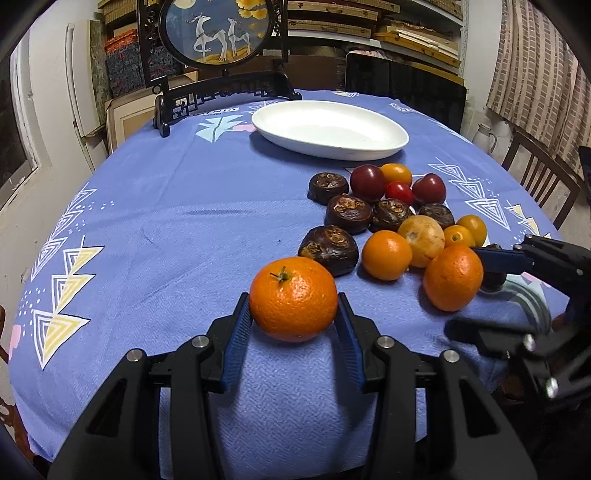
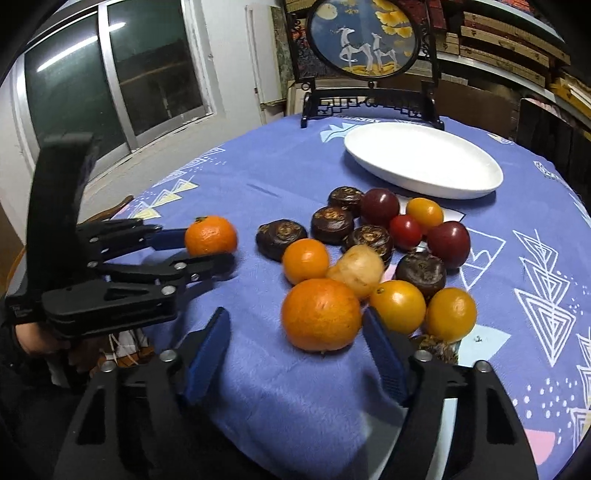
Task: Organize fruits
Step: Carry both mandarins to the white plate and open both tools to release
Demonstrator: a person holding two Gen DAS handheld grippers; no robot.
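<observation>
In your left wrist view, your left gripper [image 1: 293, 314] has its blue pads on either side of a stemmed mandarin [image 1: 293, 298] that sits on the blue tablecloth [image 1: 166, 229]; the pads look pressed to its skin, though the fruit's bulge hides the contact, so take that as likely rather than sure. Beyond it lies the fruit heap: dark water chestnuts [image 1: 328, 249], small orange and yellow fruits, red cherry tomatoes [image 1: 399, 192], and a larger orange [image 1: 453, 277] near the right edge. The white oval plate [image 1: 328, 129] sits well apart behind the heap, with the deer screen [image 1: 216, 31] at the far table edge. This view catches only one blue finger [image 1: 498, 258] of your right gripper touching that larger orange. Your right wrist view shows what the first cannot: your right gripper [image 2: 297, 347] stands wide, the larger orange [image 2: 320, 314] between the fingers, close against the right pad and clear of the left one. It also shows your left gripper [image 2: 207, 251] from the side, with the mandarin [image 2: 210, 235] at its tips. The plate [image 2: 424, 160] holds nothing here.
</observation>
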